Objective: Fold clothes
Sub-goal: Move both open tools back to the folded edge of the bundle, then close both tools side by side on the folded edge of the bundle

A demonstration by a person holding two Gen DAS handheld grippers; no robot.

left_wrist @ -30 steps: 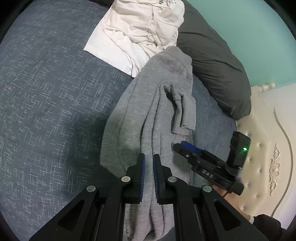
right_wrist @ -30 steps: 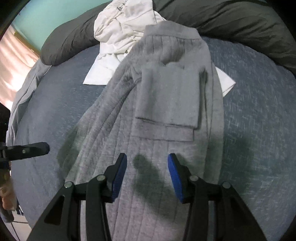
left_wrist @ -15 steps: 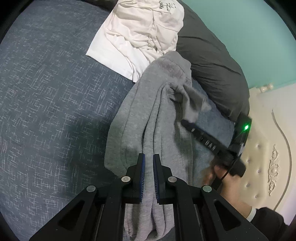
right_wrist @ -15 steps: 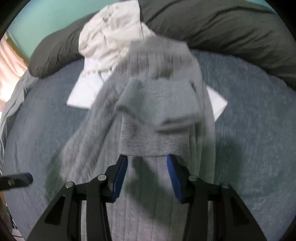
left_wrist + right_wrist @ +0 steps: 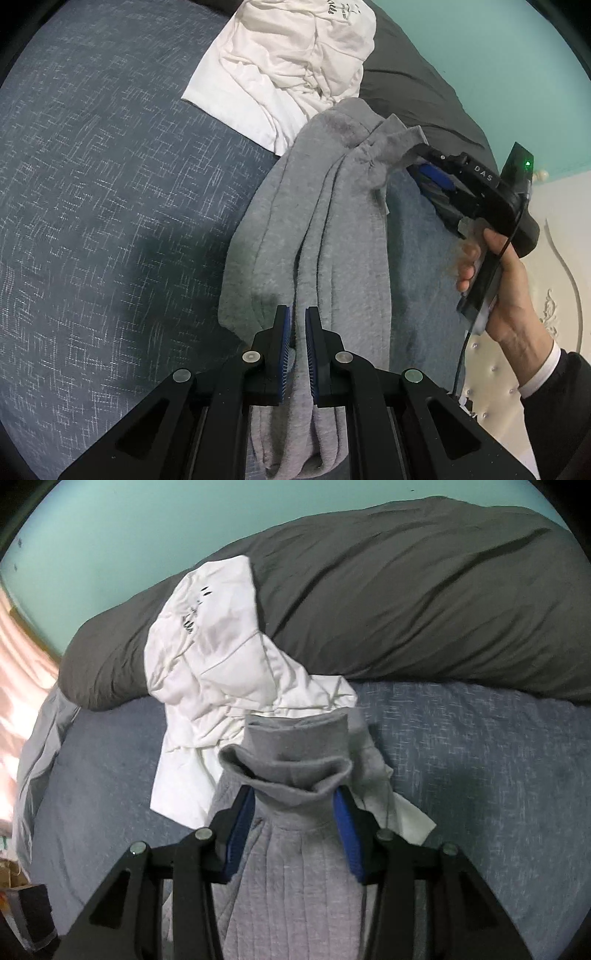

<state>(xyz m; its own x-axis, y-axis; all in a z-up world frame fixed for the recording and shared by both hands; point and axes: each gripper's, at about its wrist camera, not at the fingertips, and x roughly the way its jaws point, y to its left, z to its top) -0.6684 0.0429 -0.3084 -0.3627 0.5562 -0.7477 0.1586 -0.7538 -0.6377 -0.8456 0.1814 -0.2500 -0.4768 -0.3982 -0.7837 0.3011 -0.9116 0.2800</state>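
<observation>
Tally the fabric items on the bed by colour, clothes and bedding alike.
Grey: 1, the sweatshirt, gripped by both grippers
White: 1, the crumpled shirt
Dark charcoal: 1, the duvet bunched along the wall
Blue: 1, the bedsheet under everything
Total: 4

grey sweatshirt (image 5: 332, 236): 1 | white garment (image 5: 291, 62): 1 | dark duvet (image 5: 424, 602): 1 | bed (image 5: 92, 184): 1 | hand-held grippers: 2 — left hand-held gripper (image 5: 300, 354), right hand-held gripper (image 5: 295, 834)
</observation>
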